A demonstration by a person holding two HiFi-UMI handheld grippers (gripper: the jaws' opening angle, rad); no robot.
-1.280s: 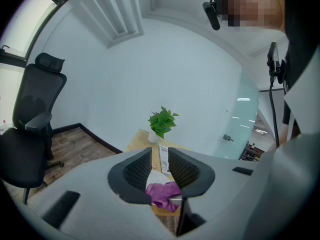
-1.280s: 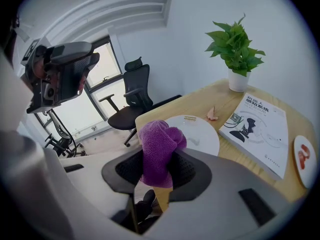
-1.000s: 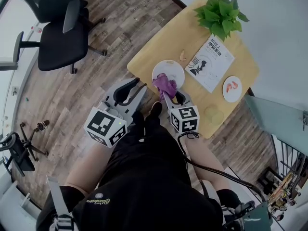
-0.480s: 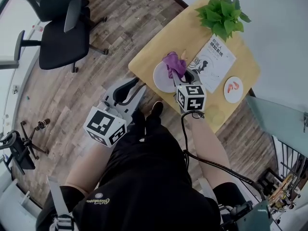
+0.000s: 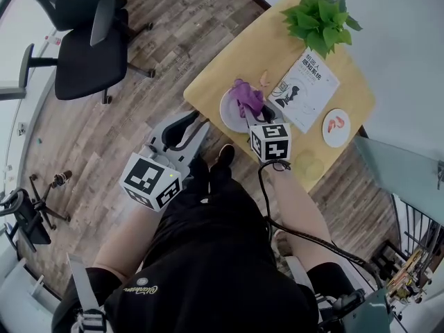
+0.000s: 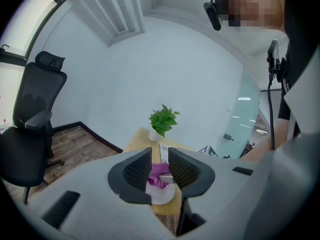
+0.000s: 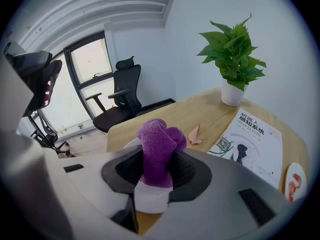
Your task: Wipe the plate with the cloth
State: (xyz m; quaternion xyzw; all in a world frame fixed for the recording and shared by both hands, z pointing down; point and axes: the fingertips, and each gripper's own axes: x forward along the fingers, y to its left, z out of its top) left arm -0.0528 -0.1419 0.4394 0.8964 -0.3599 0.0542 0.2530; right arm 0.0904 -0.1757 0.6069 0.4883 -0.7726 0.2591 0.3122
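Note:
On the wooden table (image 5: pixel 208 75) lies a white plate (image 5: pixel 229 111) near its front edge. My right gripper (image 5: pixel 254 114) is over the plate, shut on a bunched purple cloth (image 5: pixel 245 94) that rests on it. The right gripper view has the cloth (image 7: pixel 156 139) standing up between the jaws of the right gripper (image 7: pixel 156 159), with the plate's rim (image 7: pixel 129 143) just past them. My left gripper (image 5: pixel 190 127) hangs open off the table, nearer me, holding nothing. Between the open jaws of the left gripper (image 6: pixel 160 158) I see the cloth (image 6: pixel 159 174) and the plate (image 6: pixel 161 196) farther off.
A book (image 5: pixel 304 89) lies right of the plate, and a dried leaf (image 5: pixel 263 80) lies between them. A potted plant (image 5: pixel 319 18) stands at the table's far end, and a small dish (image 5: pixel 334 127) at its right edge. A black office chair (image 5: pixel 90 44) is on the floor at left.
My right gripper carried the cloth from the plate's near side across to its far side, then came back slightly. The left gripper has barely moved.

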